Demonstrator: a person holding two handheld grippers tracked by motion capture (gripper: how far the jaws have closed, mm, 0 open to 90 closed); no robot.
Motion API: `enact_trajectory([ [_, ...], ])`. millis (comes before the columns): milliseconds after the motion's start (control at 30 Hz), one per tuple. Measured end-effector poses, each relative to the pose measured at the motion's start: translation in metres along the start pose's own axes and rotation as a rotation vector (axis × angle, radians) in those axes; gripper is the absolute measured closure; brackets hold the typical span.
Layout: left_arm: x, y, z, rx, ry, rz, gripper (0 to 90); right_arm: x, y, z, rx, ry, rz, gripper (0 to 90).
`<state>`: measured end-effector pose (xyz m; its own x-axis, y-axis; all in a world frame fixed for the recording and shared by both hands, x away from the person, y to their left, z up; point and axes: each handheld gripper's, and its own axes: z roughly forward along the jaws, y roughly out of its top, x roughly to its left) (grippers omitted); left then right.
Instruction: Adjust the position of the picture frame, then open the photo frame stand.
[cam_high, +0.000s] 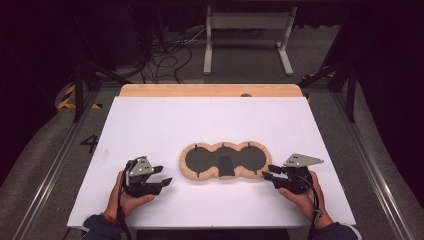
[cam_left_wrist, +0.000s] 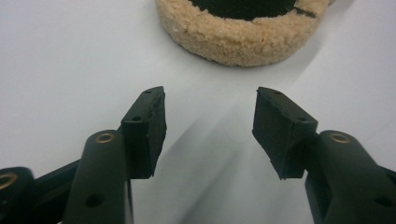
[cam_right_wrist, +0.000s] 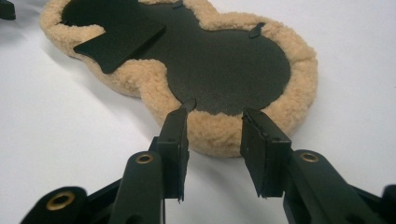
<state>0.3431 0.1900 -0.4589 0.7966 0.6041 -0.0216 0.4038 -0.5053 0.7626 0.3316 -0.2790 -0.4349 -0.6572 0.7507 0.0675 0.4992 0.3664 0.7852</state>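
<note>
- The left hand-held gripper (cam_high: 161, 176) sits at the near left of the white counter (cam_high: 165, 120), held in the person's left hand (cam_high: 127, 197); its jaws are spread apart with nothing between them, and it stays apart from the pad to its right.
- In the left gripper view, the left hand-held gripper (cam_left_wrist: 210, 123) points at the pad's fleecy rim (cam_left_wrist: 238, 39), which is cut off by the top of the picture; bare counter (cam_left_wrist: 70, 60) lies between jaw tips and rim.
- The pad (cam_high: 225, 161) lies flat at the middle of the counter, toward the near edge, between the two grippers. It is three rounded lobes joined in a row, with a tan fleecy border around a flat black inner face.
- A black flap (cam_high: 225, 166) lies on the middle lobe, reaching over the near border. Small black tabs sit at the border here and there; what they are is hard to make out.
- In the right gripper view, the pad (cam_right_wrist: 224, 60) shows its woolly edge close up, with the flap (cam_right_wrist: 121, 39) lying on its far part and the far lobe cut off at the top left.
- The right hand-held gripper (cam_high: 270, 173) sits at the near right, held in the right hand (cam_high: 302, 195), just beside the pad's right lobe.
- In its own view, the right hand-held gripper (cam_right_wrist: 215, 128) has its jaws parted, tips at the fleecy edge; whether they touch it I cannot tell.
</note>
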Motion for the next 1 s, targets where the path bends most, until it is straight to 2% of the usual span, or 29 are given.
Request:
enact_trajectory([
  [233, -0.004, 0.000, 0.000, 0.011, -0.004, 0.022, 47.2, 0.001, 0.003, -0.002, -0.004, 0.006, -0.003, 63.1],
  [367, -0.002, 0.001, 0.002, 0.008, -0.005, -0.002, 46.9, 0.006, 0.011, -0.001, -0.029, 0.038, 0.014, 63.6],
  [533, -0.001, 0.002, 0.003, 0.012, -0.012, 0.015, 45.6, 0.015, 0.019, 0.003, -0.033, 0.048, -0.014, 62.5],
  [633, -0.002, 0.004, 0.005, 0.020, -0.006, 0.020, 45.0, 0.018, 0.018, 0.006, -0.026, 0.053, -0.013, 62.4],
  [800, -0.003, 0.006, 0.008, 0.017, -0.023, 0.012, 43.1, 0.022, 0.022, 0.010, -0.017, 0.053, -0.007, 60.8],
  [900, -0.001, 0.004, 0.007, 0.017, -0.021, 0.009, 41.7, 0.024, 0.031, 0.014, -0.020, 0.094, 0.032, 58.3],
  [933, 0.000, 0.004, 0.006, 0.016, -0.020, 0.014, 40.9, 0.026, 0.034, 0.018, -0.002, 0.113, 0.027, 57.0],
  [1000, 0.001, 0.004, 0.004, 0.007, -0.018, 0.009, 39.5, 0.030, 0.038, 0.023, 0.015, 0.122, 0.010, 56.8],
])
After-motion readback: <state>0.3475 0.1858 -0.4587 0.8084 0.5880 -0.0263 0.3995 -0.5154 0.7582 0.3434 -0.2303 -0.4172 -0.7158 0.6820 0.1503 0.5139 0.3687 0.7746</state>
